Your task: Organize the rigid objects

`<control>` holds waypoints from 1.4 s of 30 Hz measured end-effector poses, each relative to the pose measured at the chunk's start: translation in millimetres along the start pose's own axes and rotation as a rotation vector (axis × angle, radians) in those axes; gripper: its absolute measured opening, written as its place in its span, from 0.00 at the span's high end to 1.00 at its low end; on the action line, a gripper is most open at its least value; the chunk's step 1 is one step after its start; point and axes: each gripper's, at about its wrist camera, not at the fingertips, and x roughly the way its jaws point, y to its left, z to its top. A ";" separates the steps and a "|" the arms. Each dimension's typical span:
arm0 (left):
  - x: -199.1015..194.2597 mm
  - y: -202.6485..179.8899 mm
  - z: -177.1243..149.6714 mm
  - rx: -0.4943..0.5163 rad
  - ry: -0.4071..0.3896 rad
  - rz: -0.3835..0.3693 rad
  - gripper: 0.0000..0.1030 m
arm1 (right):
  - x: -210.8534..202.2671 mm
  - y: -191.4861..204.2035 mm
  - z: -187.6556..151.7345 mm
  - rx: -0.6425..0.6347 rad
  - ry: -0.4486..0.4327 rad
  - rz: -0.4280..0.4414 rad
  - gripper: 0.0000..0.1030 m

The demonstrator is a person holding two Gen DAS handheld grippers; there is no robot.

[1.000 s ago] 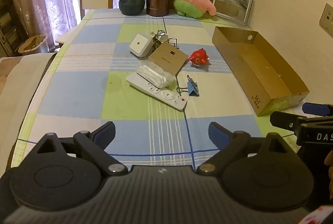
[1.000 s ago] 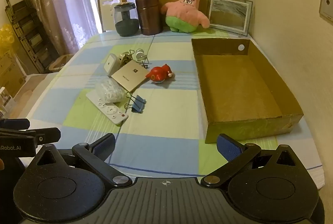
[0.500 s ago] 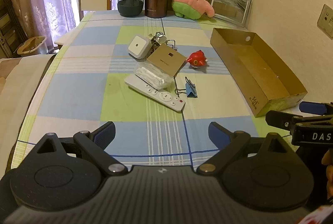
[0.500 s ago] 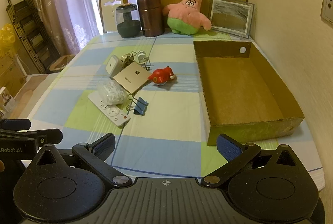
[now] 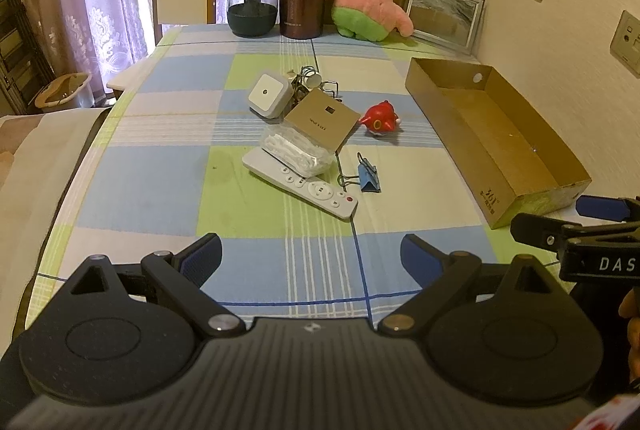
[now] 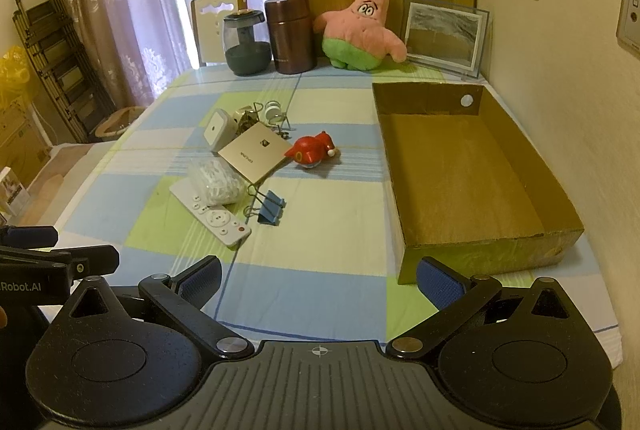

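**Nothing sorted yet: the whole pile is waiting for you**

Your left gripper (image 5: 310, 254) hangs over the near edge of the table (image 5: 160, 182) with its fingers spread wide and nothing between them.

Going left to right through the cluster in the middle of the table: the white square plug (image 5: 267, 95) sits at the far left, touching a tangle of wire clips (image 5: 310, 80) behind it. Just right of the plug, the tan card (image 5: 322, 119) leans over the clear bag of white bits (image 5: 298, 150), and that bag lies on the far end of the white remote (image 5: 300, 183). The blue binder clip (image 5: 368, 179) rests just beside the remote's near end. The red toy (image 5: 378, 121) stands apart, further right.

At the far right, the cardboard box (image 6: 472, 166) along the wall shows only its bare floor, so by my reading every item is left to move.

Your right gripper (image 6: 318, 276) is also spread and carrying nothing, near the box's front corner.
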 end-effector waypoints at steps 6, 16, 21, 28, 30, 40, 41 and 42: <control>-2.0 -0.4 2.1 0.003 -0.002 0.000 0.09 | -1.0 0.6 0.7 0.000 -0.002 0.001 0.02; -2.7 -0.8 2.8 0.004 -0.003 0.002 0.09 | -1.8 1.0 1.7 -0.002 -0.004 0.001 0.02; -2.5 -0.9 3.3 0.004 -0.003 0.002 0.09 | -1.4 1.0 1.9 -0.002 -0.005 0.000 0.02; 0.9 3.1 5.3 0.001 0.002 0.005 0.09 | 1.5 -0.1 3.2 -0.005 -0.011 0.010 0.02; 4.5 6.8 6.7 -0.003 0.003 0.011 0.09 | 4.3 0.0 2.7 -0.008 -0.017 0.020 0.02; 46.4 36.2 24.0 -0.007 0.012 0.037 0.09 | 47.5 9.6 6.6 -0.079 -0.035 0.098 0.02; 51.9 39.4 25.9 -0.003 0.016 0.037 0.09 | 54.0 11.3 7.6 -0.091 -0.036 0.106 0.02; 57.9 42.5 27.9 0.000 0.020 0.036 0.09 | 60.4 12.3 9.6 -0.102 -0.036 0.117 0.02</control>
